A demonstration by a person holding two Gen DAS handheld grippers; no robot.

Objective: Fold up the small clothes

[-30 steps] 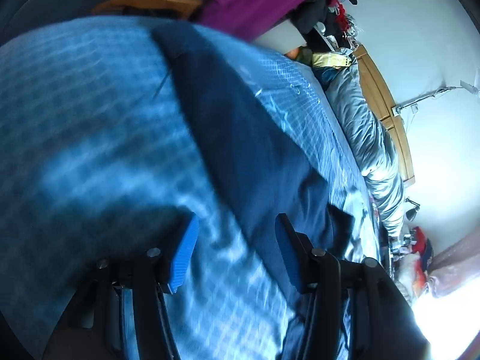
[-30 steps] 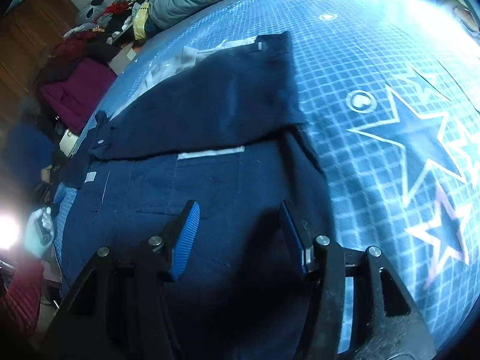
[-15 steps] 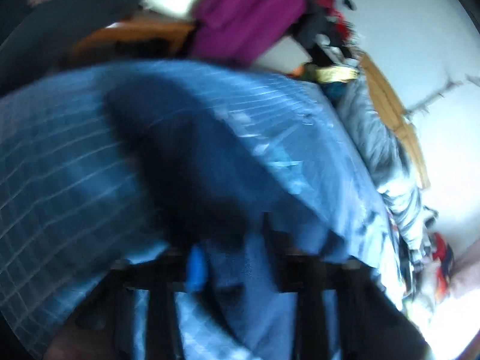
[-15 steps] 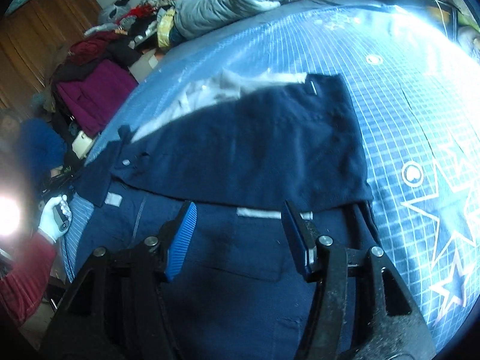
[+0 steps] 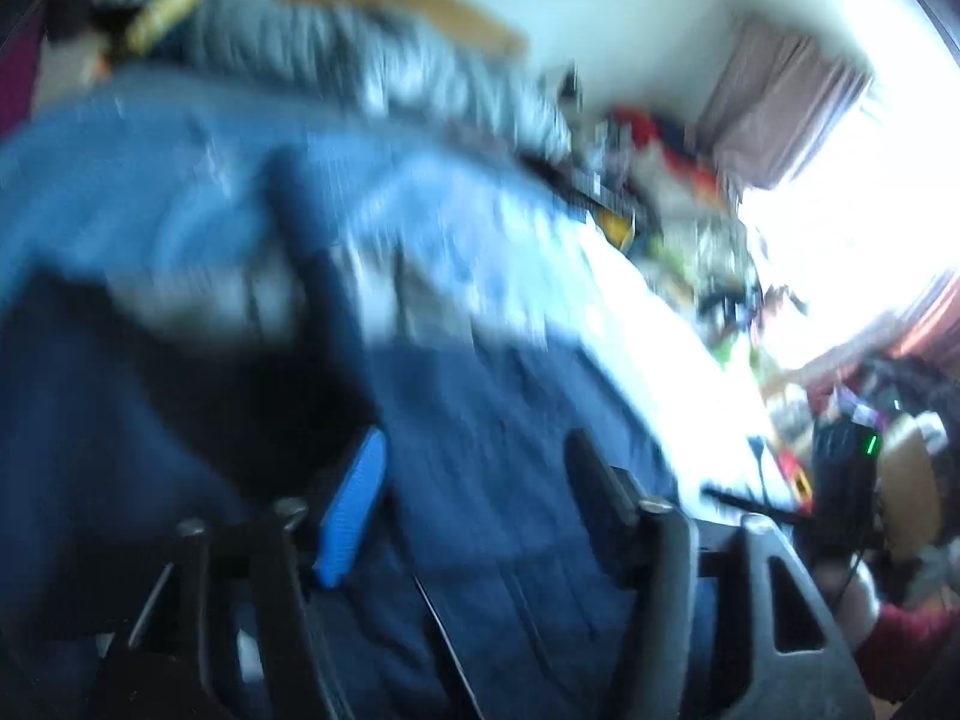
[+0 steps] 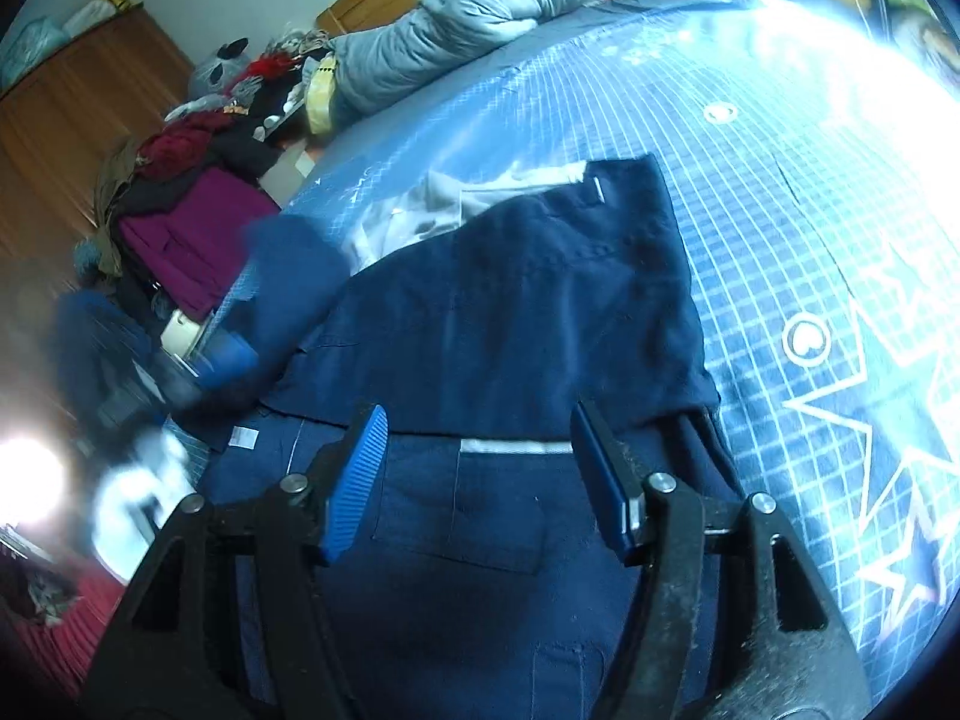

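Dark navy cloth shorts (image 6: 516, 324) lay spread flat on the blue checked bed sheet with white stars (image 6: 798, 222), one part folded over another. White pocket lining (image 6: 456, 204) stuck out at the far edge. Right gripper (image 6: 477, 480) hung just above the shorts, blue-padded fingers (image 6: 354, 480) wide apart, nothing between them. Left gripper (image 5: 471, 498) also gaped wide over the same navy cloth (image 5: 480, 456), holding nothing; very blurry there. Puffy grey quilt (image 6: 480, 18) bunched at the far side. Purple cloth heap (image 6: 192, 234) sat past the bed edge.
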